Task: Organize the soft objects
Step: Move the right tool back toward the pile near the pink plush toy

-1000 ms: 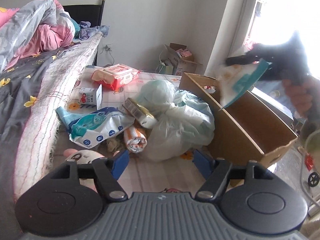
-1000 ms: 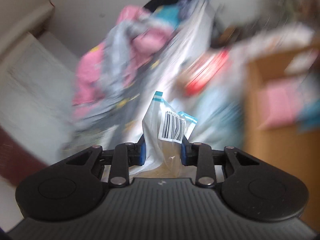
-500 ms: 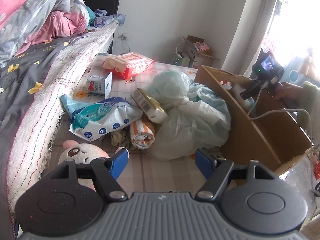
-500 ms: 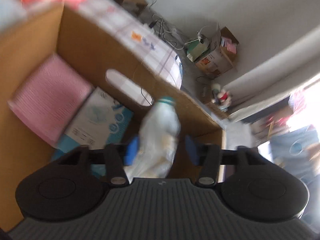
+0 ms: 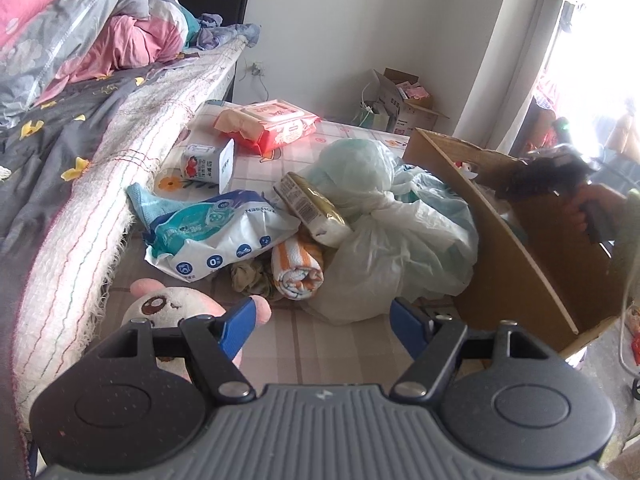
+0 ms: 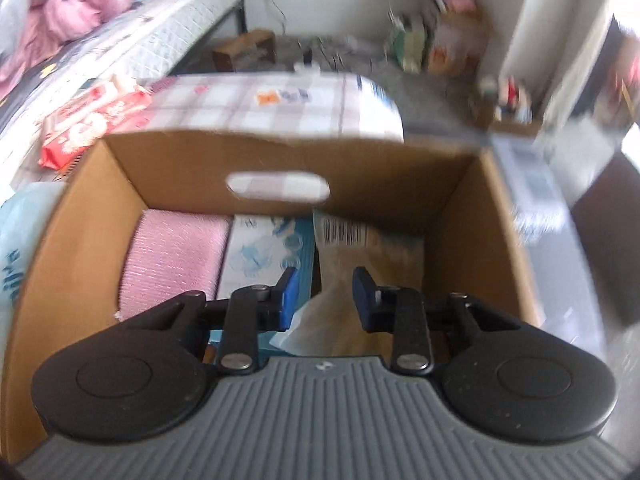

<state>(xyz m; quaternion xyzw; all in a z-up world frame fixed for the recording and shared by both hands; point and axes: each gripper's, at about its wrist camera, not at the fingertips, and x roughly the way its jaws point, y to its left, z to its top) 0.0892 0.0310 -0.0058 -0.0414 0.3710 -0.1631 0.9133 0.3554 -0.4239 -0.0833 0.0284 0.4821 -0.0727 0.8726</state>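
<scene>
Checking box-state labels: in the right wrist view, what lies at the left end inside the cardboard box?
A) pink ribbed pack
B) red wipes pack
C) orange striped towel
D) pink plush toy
A: the pink ribbed pack lies against the left wall inside the cardboard box, beside a blue-and-white pack.

Both grippers: ribbed grey body, black round-lobed arms, silver pivot screws, blue-padded fingers (image 5: 236, 326); right's identical (image 6: 289, 294).
</scene>
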